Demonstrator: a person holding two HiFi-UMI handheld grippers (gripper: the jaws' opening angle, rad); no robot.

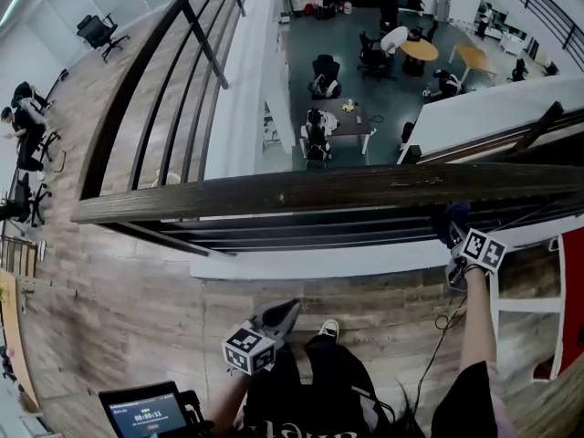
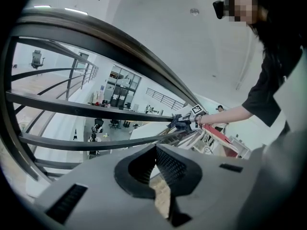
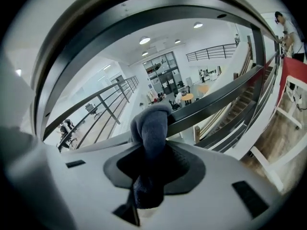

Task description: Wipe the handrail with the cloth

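Observation:
A dark wooden handrail (image 1: pixel 319 190) runs across the head view, and it arcs overhead in both gripper views (image 2: pixel 120 47) (image 3: pixel 144 18). My right gripper (image 1: pixel 456 231) sits just under its right part, shut on a dark blue cloth (image 1: pixel 452 214). The bunched cloth (image 3: pixel 149 138) sticks up between the jaws, close to a lower rail bar (image 3: pixel 216 102); whether it touches the handrail cannot be told. My left gripper (image 1: pixel 285 312) hangs low over the wooden floor near my legs, shut with nothing in it. The left gripper view shows the right gripper (image 2: pixel 186 122) and its cloth (image 2: pixel 175 122) far off.
Dark balustrade bars (image 1: pixel 301 231) run below the handrail, with a drop beyond to a lower floor of desks and chairs (image 1: pixel 333 121). A second railing (image 1: pixel 146 89) leads off at the left. A tablet (image 1: pixel 146 413) is at bottom left, red-and-white furniture (image 1: pixel 570 308) at right.

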